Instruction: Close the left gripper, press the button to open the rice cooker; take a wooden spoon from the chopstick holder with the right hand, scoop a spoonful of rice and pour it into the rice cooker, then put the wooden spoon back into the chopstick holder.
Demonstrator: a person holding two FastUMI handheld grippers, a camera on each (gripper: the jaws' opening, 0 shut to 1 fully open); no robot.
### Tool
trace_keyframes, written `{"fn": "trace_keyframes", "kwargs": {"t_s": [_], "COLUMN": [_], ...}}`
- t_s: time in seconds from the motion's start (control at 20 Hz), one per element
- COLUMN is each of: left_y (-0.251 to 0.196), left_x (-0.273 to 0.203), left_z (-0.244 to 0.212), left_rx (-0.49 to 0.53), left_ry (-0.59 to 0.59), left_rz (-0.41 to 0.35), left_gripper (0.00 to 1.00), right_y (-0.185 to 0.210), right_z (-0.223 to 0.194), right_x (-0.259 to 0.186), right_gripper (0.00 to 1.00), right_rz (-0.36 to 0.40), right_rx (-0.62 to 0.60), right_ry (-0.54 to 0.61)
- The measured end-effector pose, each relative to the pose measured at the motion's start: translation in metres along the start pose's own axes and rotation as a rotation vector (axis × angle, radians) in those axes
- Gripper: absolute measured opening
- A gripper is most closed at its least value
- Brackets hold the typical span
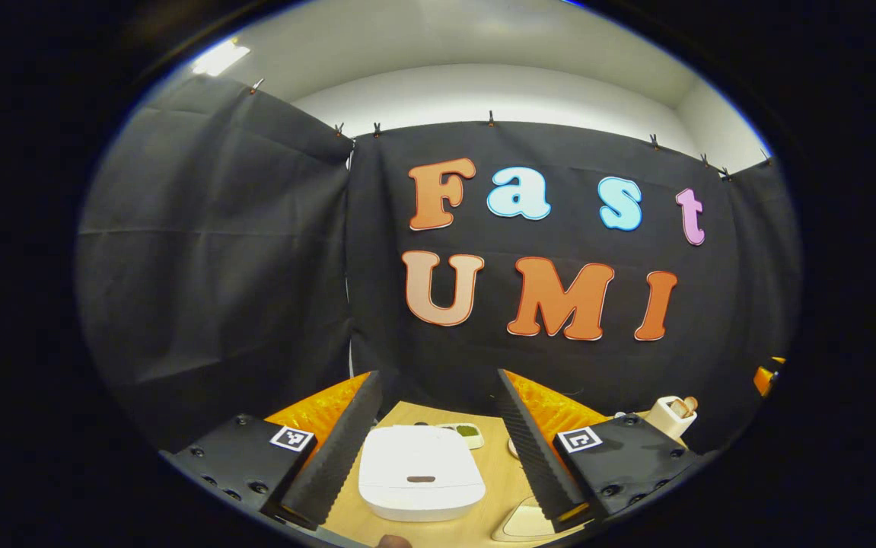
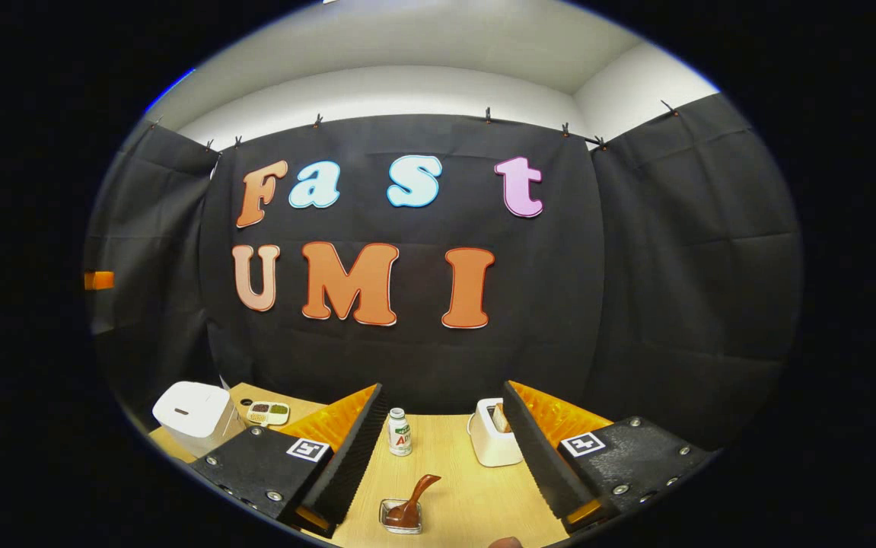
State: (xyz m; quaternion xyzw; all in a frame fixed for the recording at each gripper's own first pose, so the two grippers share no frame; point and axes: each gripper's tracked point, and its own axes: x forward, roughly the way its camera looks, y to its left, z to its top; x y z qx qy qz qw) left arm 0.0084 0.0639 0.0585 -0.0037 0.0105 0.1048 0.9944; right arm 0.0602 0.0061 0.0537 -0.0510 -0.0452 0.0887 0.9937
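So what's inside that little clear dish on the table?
A brown spoon rests in the dish, its handle leaning up and out over the rim. The bowl of the spoon covers the bottom, so I cannot tell whether anything lies under it.

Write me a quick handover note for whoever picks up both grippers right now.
Left gripper: open, empty, aimed at the rice cooker, whose lid is shut.
Right gripper: open, empty, over the table.
The wooden spoon rests in a small clear dish ahead of the right gripper; a white holder stands farther back, near a small bottle.
Done: nothing yet.
Left: close left gripper, press the button, then take the spoon, scoop, pour, return it.
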Motion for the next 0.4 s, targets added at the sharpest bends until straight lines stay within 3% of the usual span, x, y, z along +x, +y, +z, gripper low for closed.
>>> {"fn": "trace_keyframes", "kwargs": {"t_s": [0.4], "left_y": [-0.017], "left_x": [0.0], "left_z": [0.007], "left_rx": [0.008], "left_ry": [-0.014], "left_rz": [0.014], "left_gripper": [1.0], "right_y": [-0.013], "right_z": [-0.01], "right_x": [0.008], "right_gripper": [0.95], "right_rz": [0.014], "right_rx": [0.008], "right_ry": [0.013]}}
